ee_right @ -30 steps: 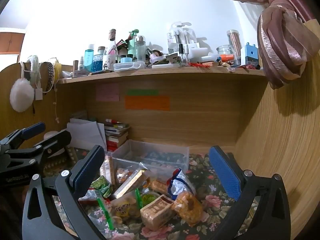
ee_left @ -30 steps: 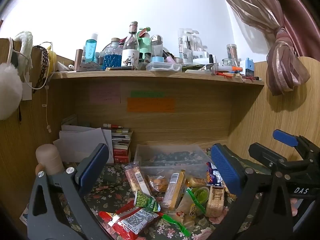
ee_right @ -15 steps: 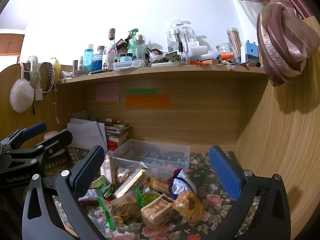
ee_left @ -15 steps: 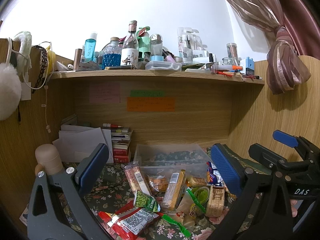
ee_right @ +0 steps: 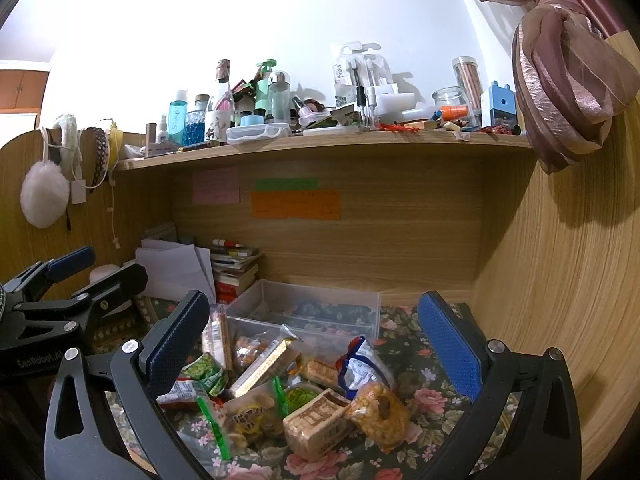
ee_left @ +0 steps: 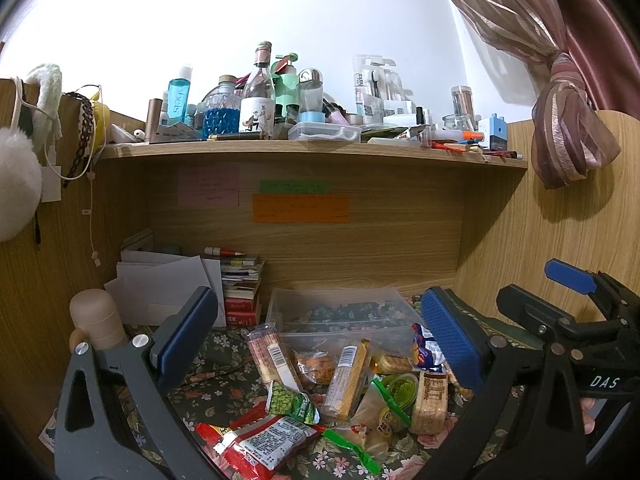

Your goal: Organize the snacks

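Blue-padded jaws on both grippers gape wide, empty: left gripper (ee_left: pixel 316 336) and right gripper (ee_right: pixel 312 340) hover w/ the snack pile (ee_right: pixel 288 392) between the pads. Pile sits on the floral bench cloth (ee_right: pixel 424 360), just in front of the clear bin (ee_right: pixel 312 308). Packs look light, crinkly, prob slippery; biscuit pack (ee_right: pixel 320 420) likely crushable, so pinch across its flat sides, gently. Red packet (ee_left: pixel 264 440) looks soft; best taken mid-body.
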Demonstrator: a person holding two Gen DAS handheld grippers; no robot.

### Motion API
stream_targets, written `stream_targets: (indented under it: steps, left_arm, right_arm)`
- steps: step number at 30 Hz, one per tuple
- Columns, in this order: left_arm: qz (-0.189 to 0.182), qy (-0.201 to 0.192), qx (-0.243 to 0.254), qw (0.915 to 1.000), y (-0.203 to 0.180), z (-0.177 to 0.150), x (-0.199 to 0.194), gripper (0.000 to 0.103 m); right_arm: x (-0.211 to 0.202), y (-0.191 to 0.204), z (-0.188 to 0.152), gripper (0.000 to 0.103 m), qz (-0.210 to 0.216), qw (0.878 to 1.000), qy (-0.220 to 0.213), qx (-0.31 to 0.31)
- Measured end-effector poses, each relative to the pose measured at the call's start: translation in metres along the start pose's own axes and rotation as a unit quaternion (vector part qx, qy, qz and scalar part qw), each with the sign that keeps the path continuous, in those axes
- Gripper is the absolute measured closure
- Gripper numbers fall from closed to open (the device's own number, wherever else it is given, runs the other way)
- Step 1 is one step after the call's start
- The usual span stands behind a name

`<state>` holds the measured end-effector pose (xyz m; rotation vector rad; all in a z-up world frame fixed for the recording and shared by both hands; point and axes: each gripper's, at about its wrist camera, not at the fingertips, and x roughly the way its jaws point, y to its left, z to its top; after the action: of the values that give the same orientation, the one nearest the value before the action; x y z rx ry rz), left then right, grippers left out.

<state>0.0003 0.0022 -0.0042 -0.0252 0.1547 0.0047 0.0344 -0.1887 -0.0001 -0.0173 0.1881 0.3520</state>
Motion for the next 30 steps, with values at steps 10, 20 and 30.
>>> stream_targets:
  steps: [10,20,30]
  left_arm:
    - [0.000,0.001,0.000,1.0000,0.0029,-0.0019,-0.0005,0.000]
    - [0.000,0.001,0.000,1.0000,0.0028,-0.0048,0.0009,0.000]
    - [-0.001,0.002,0.000,1.0000,0.0043,-0.0056,0.0006,0.000]
  right_arm:
    - [-0.0014,0.0010,0.0015,0.000,0.001,1.000,-0.003,0.002]
    - [-0.0011,0.0018,0.0013,0.000,0.001,1.000,-0.003,0.003]
    - [-0.0007,0.0027,0.0010,0.000,0.002,1.000,-0.004,0.003]
